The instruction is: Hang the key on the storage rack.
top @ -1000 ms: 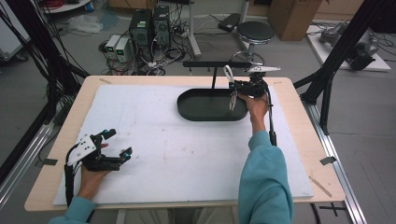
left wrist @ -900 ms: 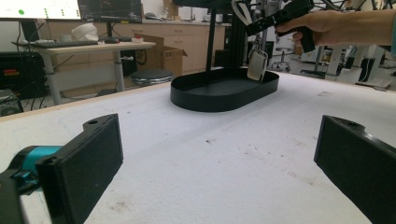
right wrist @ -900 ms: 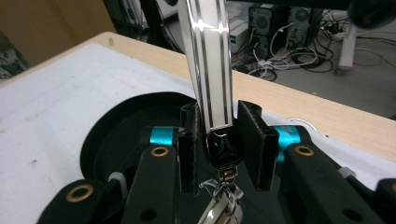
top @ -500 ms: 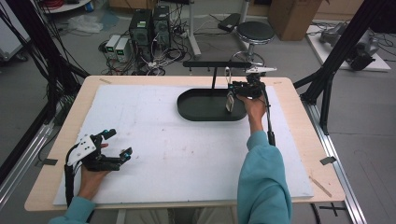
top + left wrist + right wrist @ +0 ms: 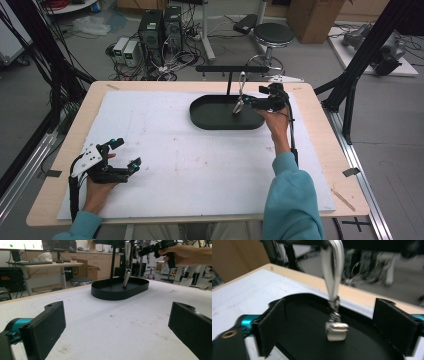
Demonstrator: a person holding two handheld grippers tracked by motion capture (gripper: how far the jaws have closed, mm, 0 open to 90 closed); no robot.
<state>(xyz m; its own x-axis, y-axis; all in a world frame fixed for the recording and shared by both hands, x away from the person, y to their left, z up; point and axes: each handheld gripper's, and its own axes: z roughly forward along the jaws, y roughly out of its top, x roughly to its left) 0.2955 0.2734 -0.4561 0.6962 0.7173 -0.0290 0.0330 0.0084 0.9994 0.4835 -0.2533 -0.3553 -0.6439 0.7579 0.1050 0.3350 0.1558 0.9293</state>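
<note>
A black oval tray stands at the back middle of the white mat, and a post rises from it to a black crossbar. From the bar hangs a silver clip, its lower end just above the tray floor. My right gripper is open and points left at the clip. In the right gripper view the clip hangs between the spread jaws of that gripper, touching neither. My left gripper rests open on the mat at the front left, far from the tray, with nothing between its jaws.
The white mat covers most of the wooden table. Black frame posts stand at both sides of the table. Behind it, on the floor, are a stool, computer boxes and cables.
The right hand has shifted a little to the left and lower beside the hanging clip. The left gripper has stayed where it was.
</note>
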